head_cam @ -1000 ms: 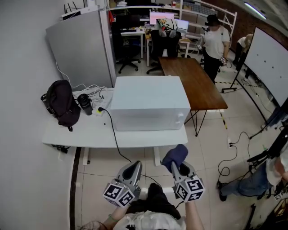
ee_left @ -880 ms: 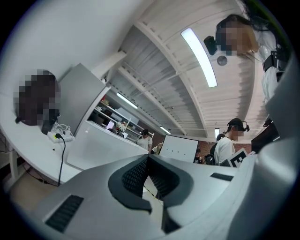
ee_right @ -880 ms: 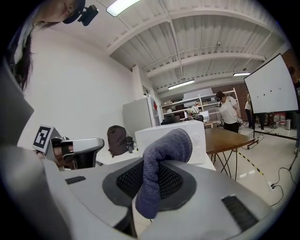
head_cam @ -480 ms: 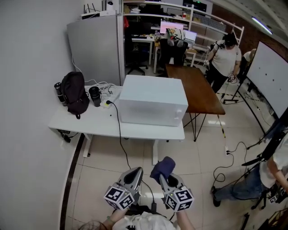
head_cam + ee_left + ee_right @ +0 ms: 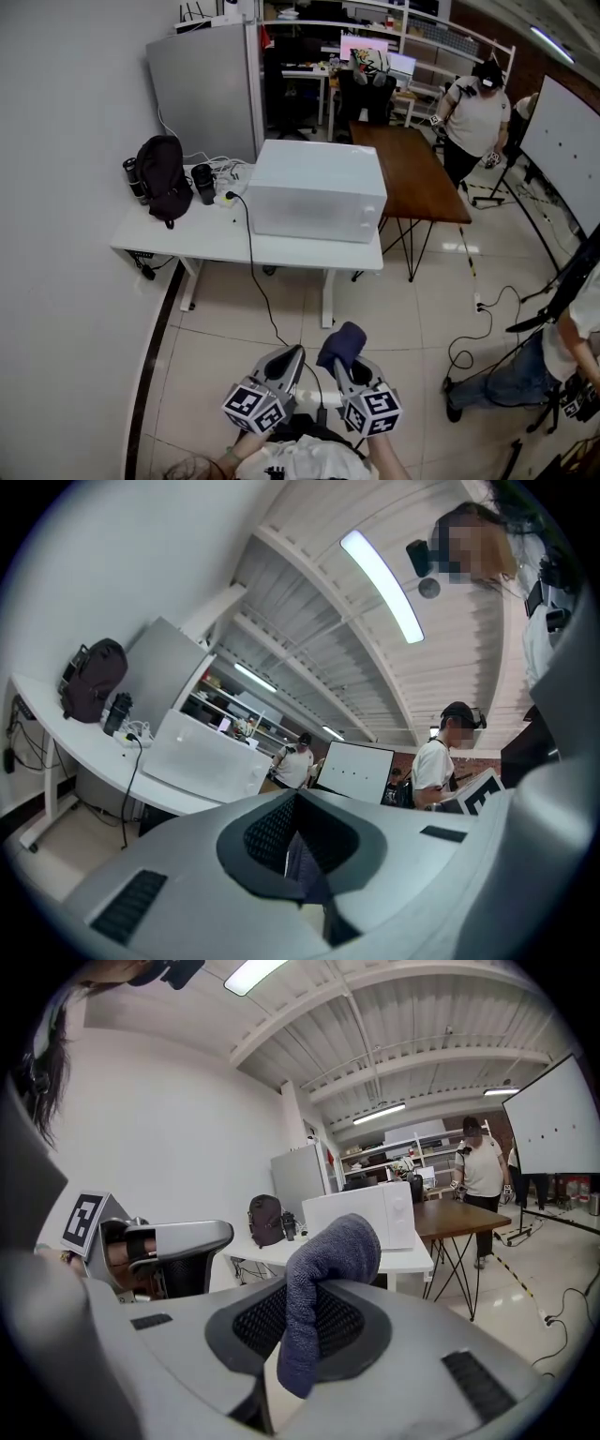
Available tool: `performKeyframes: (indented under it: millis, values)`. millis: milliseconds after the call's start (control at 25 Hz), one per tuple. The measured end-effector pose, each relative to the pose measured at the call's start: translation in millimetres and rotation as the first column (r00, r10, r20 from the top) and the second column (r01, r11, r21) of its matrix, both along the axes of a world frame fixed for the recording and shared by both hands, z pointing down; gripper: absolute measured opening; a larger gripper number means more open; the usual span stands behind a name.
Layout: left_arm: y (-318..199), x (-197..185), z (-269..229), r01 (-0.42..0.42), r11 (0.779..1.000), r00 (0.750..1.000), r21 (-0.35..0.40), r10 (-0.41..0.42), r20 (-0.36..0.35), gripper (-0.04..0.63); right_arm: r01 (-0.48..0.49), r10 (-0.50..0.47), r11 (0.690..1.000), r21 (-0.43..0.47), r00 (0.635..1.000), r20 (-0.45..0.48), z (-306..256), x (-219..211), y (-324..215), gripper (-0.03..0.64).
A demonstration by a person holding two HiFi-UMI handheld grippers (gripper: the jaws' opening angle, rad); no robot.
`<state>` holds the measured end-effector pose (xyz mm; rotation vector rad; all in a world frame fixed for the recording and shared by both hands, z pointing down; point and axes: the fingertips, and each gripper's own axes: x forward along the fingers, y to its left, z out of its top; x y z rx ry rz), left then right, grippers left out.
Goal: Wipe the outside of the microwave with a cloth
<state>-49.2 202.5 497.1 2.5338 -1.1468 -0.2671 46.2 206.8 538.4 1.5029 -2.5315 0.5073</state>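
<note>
**Cloth** (image 5: 341, 343): dark blue, bunched. It is clamped between the jaws of the right gripper (image 5: 343, 367), and a rounded fold stands up above the jaw tips. It is held low over the tiled floor (image 5: 234, 328), well apart from the desk. In the right gripper view the cloth (image 5: 320, 1274) fills the gap between the two jaw pads.

**Microwave** (image 5: 317, 192): white, box-shaped. It stands on the right half of the white desk (image 5: 211, 248), its right side near the desk's right edge. Nothing touches it.

**Left gripper** (image 5: 290, 357): just beside the right gripper, also low over the floor. The left gripper view shows the jaws pressed together with nothing between them.

**Black cable** (image 5: 251, 272): runs from a plug at the microwave's left rear corner, across the desk and over the front edge, down to the floor.

**Desk, left half:**
- a dark backpack (image 5: 164, 176) near the left rear corner
- a black bottle (image 5: 133, 178) to the left of the backpack
- a black cup (image 5: 203, 183) to the right of the backpack
- white cords (image 5: 225, 173) behind the cup

**Surroundings:**
- a grey cabinet (image 5: 206, 89) behind the desk
- a brown table (image 5: 417, 178) off the desk's right rear corner
- a whiteboard (image 5: 562, 141) at the far right
- a person in a white shirt (image 5: 480, 111) standing beyond the brown table
</note>
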Motion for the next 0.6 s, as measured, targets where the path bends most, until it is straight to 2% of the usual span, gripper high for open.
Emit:
performKeyframes:
  millis: [320,440,600]
  values:
    - [2,13,-9,-0.028,0.999,1.000,0.021,0.028,0.012,-0.014,0.011,-0.011,1.000,0.024,1.000,0.001,-9,-2,3,0.064]
    - [-2,10,-17,-0.030,0.999,0.999,0.046,0.029,0.014,-0.014,0.005,-0.005,0.999,0.041,1.000,0.007,-15,-3,-2,0.064]
    - [-5,3,-16,-0.013,0.999,1.000,0.038,0.014,-0.004,-0.014,0.000,0.001,0.999,0.037,1.000,-0.010,-13,-5,-4,0.064]
